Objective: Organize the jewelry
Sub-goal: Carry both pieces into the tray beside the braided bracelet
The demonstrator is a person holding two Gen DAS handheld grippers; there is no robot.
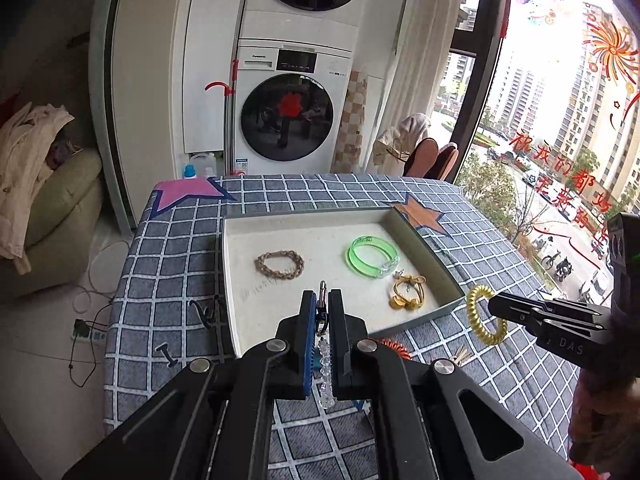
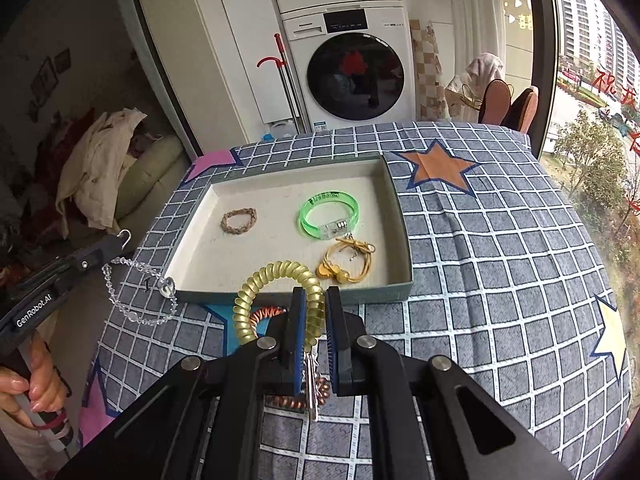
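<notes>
Left gripper (image 1: 323, 300) angled downward over the near edge of the tray (image 1: 436, 258), jaws pinched on a clear bead bracelet (image 1: 325, 364). Silver hook of the bracelet sticks out past the fingertips; beads hang below the pads. From the right wrist view the same bracelet (image 2: 132, 304) dangles in a loop off the left gripper (image 2: 116, 243), clear of the checked cloth (image 2: 480, 248). A hand (image 2: 28, 380) wraps the handle low at the left edge (fingers curled, nails showing).

Right gripper (image 2: 316, 300) also tilted down, near the tray's near right corner, pads pressed on a yellow coil bracelet (image 2: 276, 276). Coil stands up in front of the jaws, raised off the cloth. In the left wrist view the right gripper (image 1: 494, 305) comes in from the right side, the yellow coil (image 1: 478, 312) hanging just outside the tray wall.

In the tray: braided brown bracelet (image 1: 279, 264) at left, green plastic bangle (image 1: 372, 257) at right, gold cord bracelet (image 1: 408, 292) nearer, beside the right wall. All three apart from each other.

On the cloth below the right gripper: an orange striped coil (image 2: 268, 313) and a copper coil (image 2: 296, 398), partly hidden.
</notes>
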